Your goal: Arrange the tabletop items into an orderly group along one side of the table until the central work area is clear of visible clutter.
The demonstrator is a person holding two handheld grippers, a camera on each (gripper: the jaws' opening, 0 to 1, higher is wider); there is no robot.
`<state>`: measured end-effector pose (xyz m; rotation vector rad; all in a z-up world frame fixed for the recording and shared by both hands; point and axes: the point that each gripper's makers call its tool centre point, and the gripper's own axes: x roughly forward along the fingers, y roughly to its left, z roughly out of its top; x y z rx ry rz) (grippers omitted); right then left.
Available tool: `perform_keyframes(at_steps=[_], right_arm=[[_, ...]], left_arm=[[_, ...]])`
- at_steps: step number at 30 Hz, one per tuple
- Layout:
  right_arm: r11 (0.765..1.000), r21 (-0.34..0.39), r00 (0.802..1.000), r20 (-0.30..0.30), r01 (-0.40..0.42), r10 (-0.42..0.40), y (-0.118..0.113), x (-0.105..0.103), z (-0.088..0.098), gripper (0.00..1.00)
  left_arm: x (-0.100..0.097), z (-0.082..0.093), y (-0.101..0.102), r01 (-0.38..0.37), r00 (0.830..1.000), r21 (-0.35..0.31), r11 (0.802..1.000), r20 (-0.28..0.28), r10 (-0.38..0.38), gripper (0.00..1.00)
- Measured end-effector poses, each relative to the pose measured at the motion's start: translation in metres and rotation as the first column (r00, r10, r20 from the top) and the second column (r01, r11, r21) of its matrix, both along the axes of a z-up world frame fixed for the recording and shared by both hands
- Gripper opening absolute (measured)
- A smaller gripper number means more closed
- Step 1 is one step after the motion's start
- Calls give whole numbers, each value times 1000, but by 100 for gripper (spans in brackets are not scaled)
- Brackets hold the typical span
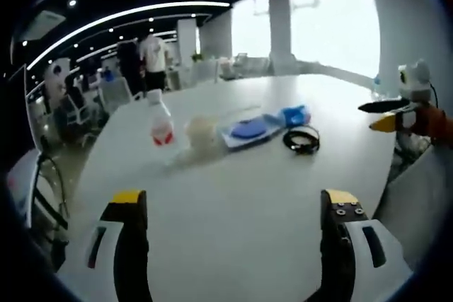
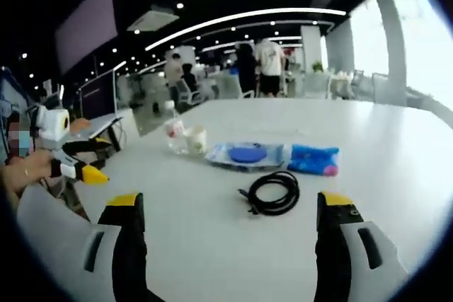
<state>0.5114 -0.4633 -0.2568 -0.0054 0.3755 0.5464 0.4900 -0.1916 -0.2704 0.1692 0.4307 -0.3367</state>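
Both grippers hover over the white table with jaws wide apart, holding nothing: the left gripper and the right gripper. Mid-table sit a water bottle, a cup just beside it, a blue disc on a clear bag, a blue packet and a coiled black cable (nearest the right gripper).

Smooth matt white table top with soft window sheen. Clear glossy plastic bottle with red label at 10 o'clock of the left gripper view; blue crinkly plastic-looking pouch; black rubbery coiled cable, matt.
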Motion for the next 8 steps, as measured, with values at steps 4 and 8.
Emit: perform_keyframes(at_steps=[4,8], right_arm=[[1000,20,1000,-21,4,-4,-1,-1,-6,99],[1000,-24,1000,-6,14,-14,-6,3,-9,100]], left_arm=[[1,1,2,-8,1000,40,999,16,7,99],[-2,-3,1,-8,1000,37,999,0,8,99]])
